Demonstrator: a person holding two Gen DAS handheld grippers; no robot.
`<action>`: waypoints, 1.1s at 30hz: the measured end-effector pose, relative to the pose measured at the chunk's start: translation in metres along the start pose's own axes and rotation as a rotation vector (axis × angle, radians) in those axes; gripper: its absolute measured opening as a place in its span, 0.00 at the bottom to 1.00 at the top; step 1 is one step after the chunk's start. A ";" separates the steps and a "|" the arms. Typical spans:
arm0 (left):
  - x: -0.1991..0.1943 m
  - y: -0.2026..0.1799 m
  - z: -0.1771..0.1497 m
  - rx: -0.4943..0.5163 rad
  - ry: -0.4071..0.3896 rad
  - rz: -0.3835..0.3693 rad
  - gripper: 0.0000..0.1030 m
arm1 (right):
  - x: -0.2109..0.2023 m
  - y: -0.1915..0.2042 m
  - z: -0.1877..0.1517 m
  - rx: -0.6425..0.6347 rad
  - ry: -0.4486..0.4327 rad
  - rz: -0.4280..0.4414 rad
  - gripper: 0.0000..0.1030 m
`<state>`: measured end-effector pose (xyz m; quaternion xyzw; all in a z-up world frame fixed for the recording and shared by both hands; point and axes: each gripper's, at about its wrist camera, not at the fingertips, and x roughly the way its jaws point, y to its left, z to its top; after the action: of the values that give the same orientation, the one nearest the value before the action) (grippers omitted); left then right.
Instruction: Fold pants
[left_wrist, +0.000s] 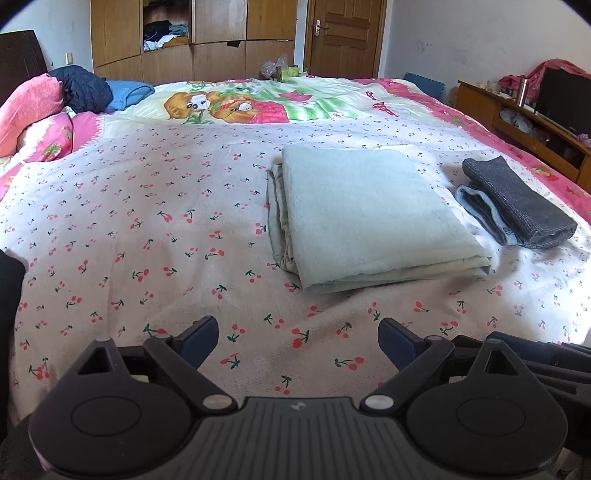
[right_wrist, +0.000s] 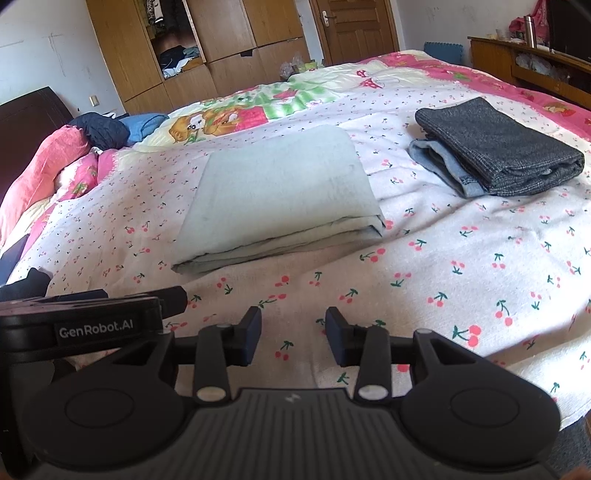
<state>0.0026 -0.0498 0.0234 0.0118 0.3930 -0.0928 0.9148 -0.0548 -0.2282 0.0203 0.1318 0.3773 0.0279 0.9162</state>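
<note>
Pale green pants (left_wrist: 369, 210) lie folded into a flat rectangle on the cherry-print bed cover (left_wrist: 147, 229); they also show in the right wrist view (right_wrist: 280, 192). My left gripper (left_wrist: 297, 343) is open and empty, held above the cover near the bed's front edge, short of the pants. My right gripper (right_wrist: 293, 338) is open and empty, also short of the pants (right_wrist: 280, 192). The left gripper's body (right_wrist: 85, 325) shows at the left of the right wrist view.
A folded stack of dark grey cloth over blue jeans (left_wrist: 517, 206) lies right of the pants, also in the right wrist view (right_wrist: 495, 147). Pillows and a dark jacket (left_wrist: 81, 88) sit at the bed's left. A wardrobe (left_wrist: 192, 40), door and wooden sideboard (left_wrist: 524, 122) stand beyond.
</note>
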 end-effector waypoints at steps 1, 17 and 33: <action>0.001 0.000 0.000 0.001 0.002 0.001 1.00 | 0.000 0.000 0.000 0.000 0.000 0.000 0.39; 0.011 -0.007 -0.005 0.054 0.059 0.021 1.00 | 0.004 -0.004 -0.001 0.028 0.003 0.001 0.40; 0.016 -0.007 -0.005 0.057 0.072 0.033 1.00 | 0.009 -0.005 -0.001 0.034 0.018 -0.001 0.40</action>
<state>0.0086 -0.0591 0.0084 0.0478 0.4227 -0.0886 0.9007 -0.0488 -0.2312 0.0122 0.1470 0.3862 0.0220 0.9103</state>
